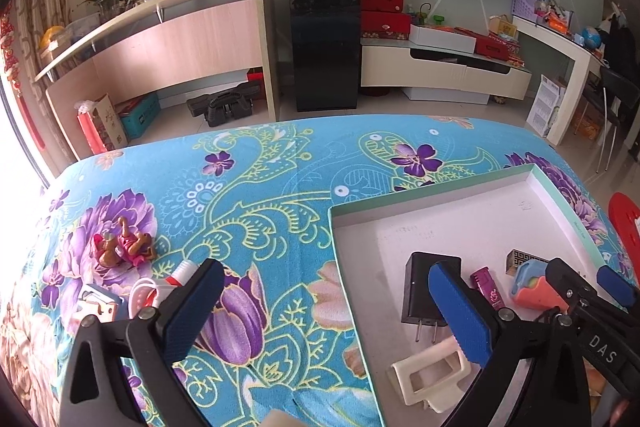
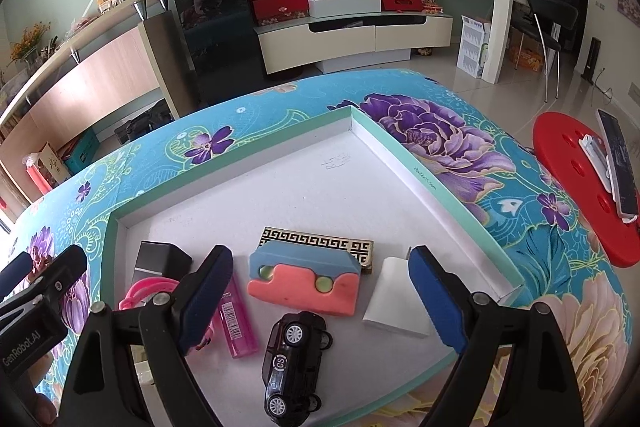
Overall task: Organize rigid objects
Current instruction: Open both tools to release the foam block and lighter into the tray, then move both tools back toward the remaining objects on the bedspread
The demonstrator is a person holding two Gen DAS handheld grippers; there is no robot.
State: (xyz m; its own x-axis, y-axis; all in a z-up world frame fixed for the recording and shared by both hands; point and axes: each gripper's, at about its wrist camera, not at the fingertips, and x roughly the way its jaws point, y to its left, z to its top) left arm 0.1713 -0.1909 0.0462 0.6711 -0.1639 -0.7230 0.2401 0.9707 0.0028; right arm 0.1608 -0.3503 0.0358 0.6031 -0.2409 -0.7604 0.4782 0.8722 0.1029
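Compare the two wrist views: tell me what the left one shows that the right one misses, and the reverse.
Left wrist only: a small toy figure and a toothpaste tube lying on the floral cloth outside the box, plus a cream clip inside it.

Right wrist only: a black toy car on its side and a white block in the box.

Both: the shallow box, the black charger, the pink lighter and the blue-and-coral piece.

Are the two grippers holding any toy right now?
No. The left gripper and the right gripper are both open and hold nothing. The toy car lies loose in the box.
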